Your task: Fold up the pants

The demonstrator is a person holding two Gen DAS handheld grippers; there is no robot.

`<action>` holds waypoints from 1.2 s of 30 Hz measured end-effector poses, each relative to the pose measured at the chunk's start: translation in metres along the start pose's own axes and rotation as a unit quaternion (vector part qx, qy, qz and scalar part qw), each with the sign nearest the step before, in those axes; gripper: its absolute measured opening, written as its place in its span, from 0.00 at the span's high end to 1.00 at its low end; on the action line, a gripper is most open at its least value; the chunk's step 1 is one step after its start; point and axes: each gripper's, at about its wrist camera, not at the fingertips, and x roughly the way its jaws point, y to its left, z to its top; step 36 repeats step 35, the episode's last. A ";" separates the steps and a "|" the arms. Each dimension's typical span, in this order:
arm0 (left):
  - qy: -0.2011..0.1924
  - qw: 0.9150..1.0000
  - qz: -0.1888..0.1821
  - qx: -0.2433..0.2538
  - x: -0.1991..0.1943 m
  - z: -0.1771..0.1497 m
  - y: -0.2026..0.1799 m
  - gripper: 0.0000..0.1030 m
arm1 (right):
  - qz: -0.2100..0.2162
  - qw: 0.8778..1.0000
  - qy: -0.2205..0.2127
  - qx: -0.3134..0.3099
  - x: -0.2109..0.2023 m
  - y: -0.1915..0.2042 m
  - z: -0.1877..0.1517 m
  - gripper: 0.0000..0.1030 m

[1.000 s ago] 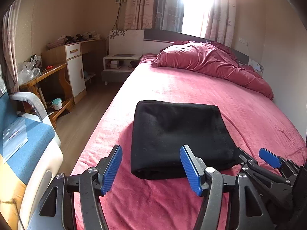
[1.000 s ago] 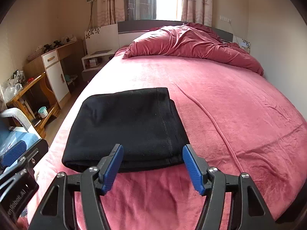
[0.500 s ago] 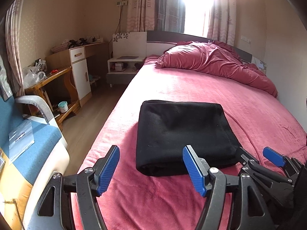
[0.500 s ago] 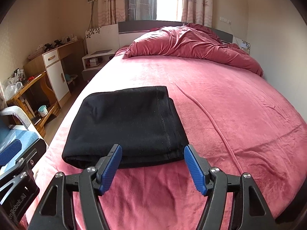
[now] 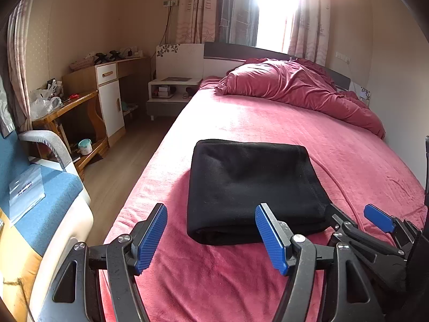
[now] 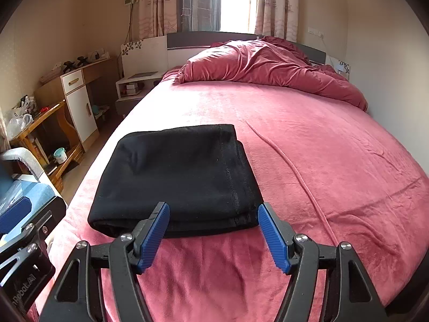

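The black pants (image 5: 252,187) lie folded into a flat rectangle on the pink bed (image 5: 268,123), near its left edge and well apart from the crumpled duvet (image 5: 295,88) at the headboard. The left claw (image 5: 211,236) and right claw (image 6: 214,234) both gape wide and hold nothing, just short of the pants' near edge.

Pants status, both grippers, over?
Left gripper open, empty. Right gripper open, empty. Black pants folded into a compact stack on the pink bedspread, untouched. Nothing in the way.
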 end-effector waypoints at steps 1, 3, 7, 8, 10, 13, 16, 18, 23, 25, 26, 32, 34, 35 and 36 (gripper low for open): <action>-0.001 1.000 0.001 0.000 0.000 0.000 0.000 0.32 | 0.000 1.000 0.000 -0.001 0.000 0.000 0.000 0.32; 0.000 1.000 -0.002 -0.001 0.000 0.001 0.000 0.32 | -0.001 1.000 0.000 -0.002 0.000 0.000 0.000 0.31; 0.000 1.000 -0.001 -0.003 -0.001 0.001 0.001 0.32 | -0.001 1.000 0.001 -0.002 0.001 0.000 0.000 0.31; 0.001 1.000 -0.001 -0.004 -0.001 0.001 0.001 0.32 | -0.003 1.000 0.001 -0.003 0.001 0.001 -0.001 0.31; 0.001 1.000 -0.002 -0.004 -0.001 0.001 0.002 0.32 | -0.002 1.000 0.001 -0.005 0.001 0.002 -0.001 0.31; 0.000 1.000 -0.002 -0.003 -0.001 0.000 0.001 0.32 | -0.002 1.000 0.001 -0.005 0.002 0.001 -0.001 0.30; -0.001 1.000 -0.003 -0.003 -0.001 0.000 0.002 0.32 | -0.004 1.000 -0.002 -0.006 0.001 0.003 -0.002 0.30; -0.001 1.000 -0.004 -0.001 -0.001 0.000 0.003 0.32 | -0.004 1.000 -0.002 -0.005 0.000 0.004 -0.002 0.30; 0.002 1.000 -0.006 -0.002 -0.001 0.001 0.006 0.32 | -0.003 1.000 0.003 -0.005 0.002 0.004 -0.004 0.30; 0.003 1.000 -0.008 -0.002 -0.002 0.001 0.006 0.32 | -0.004 1.000 0.004 -0.007 0.002 0.003 -0.004 0.30; 0.004 1.000 -0.008 0.000 -0.001 0.001 0.006 0.32 | -0.004 1.000 0.004 -0.007 0.003 0.003 -0.004 0.30; -0.022 1.000 -0.004 0.011 -0.007 0.001 0.005 0.36 | -0.006 1.000 0.009 -0.006 0.006 0.002 -0.007 0.29; -0.030 0.999 -0.004 0.013 -0.010 0.001 0.005 0.37 | -0.005 1.000 0.011 -0.007 0.007 0.001 -0.009 0.29; -0.030 0.999 -0.005 0.013 -0.010 0.001 0.005 0.37 | -0.005 1.000 0.012 -0.005 0.008 0.001 -0.010 0.29; -0.030 0.999 -0.005 0.013 -0.010 0.001 0.005 0.37 | -0.005 1.000 0.012 -0.005 0.008 0.001 -0.010 0.29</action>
